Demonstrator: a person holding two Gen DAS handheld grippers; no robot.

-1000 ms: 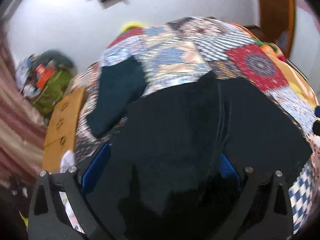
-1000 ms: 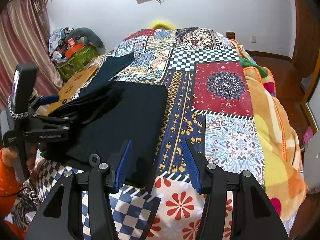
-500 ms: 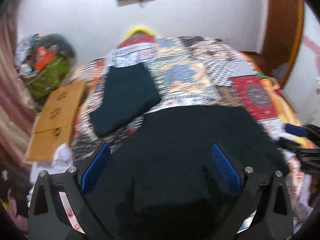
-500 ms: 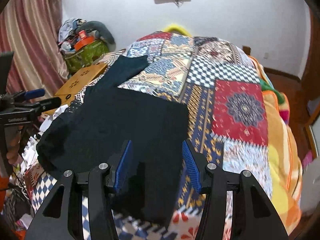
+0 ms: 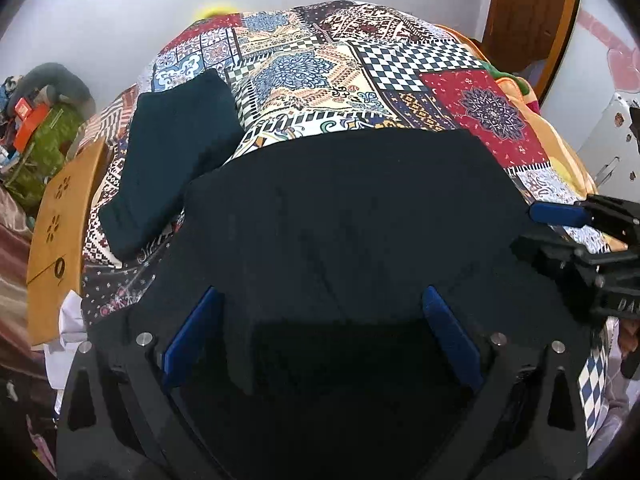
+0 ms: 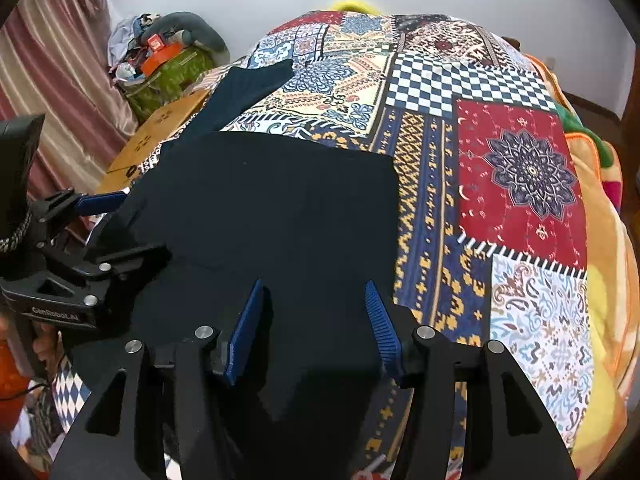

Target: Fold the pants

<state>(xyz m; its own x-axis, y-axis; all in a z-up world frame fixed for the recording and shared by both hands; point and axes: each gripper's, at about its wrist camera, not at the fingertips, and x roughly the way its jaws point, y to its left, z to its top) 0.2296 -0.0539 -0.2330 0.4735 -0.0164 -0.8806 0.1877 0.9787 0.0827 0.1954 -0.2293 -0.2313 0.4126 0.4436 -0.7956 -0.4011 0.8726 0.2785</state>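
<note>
The black pants (image 5: pixel 352 216) lie flat on the patchwork quilt (image 6: pixel 516 168), long axis crosswise between the left gripper (image 5: pixel 320 332) and right gripper (image 6: pixel 312 320), both with jaws apart and empty over the near edge

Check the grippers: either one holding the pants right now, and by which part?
Nothing is held. The left gripper and the right gripper are both open, fingers spread over the near edge of the black pants, which lie on the quilt.
</note>
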